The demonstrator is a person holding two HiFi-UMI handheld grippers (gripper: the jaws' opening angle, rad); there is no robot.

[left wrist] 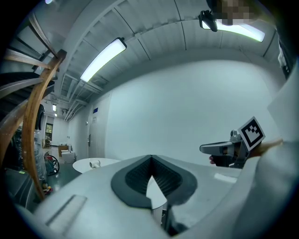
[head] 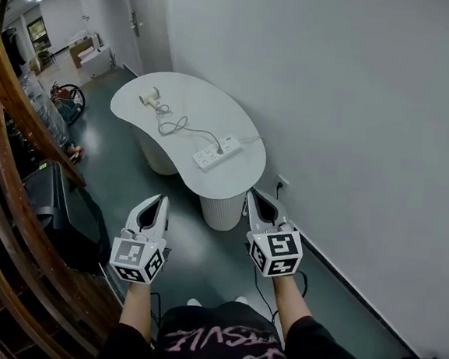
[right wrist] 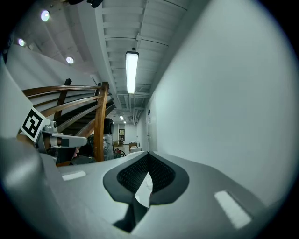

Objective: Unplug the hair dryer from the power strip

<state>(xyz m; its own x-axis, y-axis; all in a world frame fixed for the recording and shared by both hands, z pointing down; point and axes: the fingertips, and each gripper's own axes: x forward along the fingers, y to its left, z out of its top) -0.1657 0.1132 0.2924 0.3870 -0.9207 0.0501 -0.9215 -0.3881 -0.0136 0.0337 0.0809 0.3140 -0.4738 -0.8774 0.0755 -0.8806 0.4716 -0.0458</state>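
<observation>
- The left gripper [head: 158, 202] and the right gripper [head: 254, 197] are held level, side by side, each with its jaws pressed together and nothing between them.
- The white desk [head: 207, 111] is seen ahead of both grippers, well apart from them.
- The power strip [head: 217, 152] is laid on the desk edge nearest the right gripper.
- The hair dryer [head: 149, 98] is placed farther off, beyond the left gripper, and is joined to the strip by its cord [head: 184, 126].
</observation>
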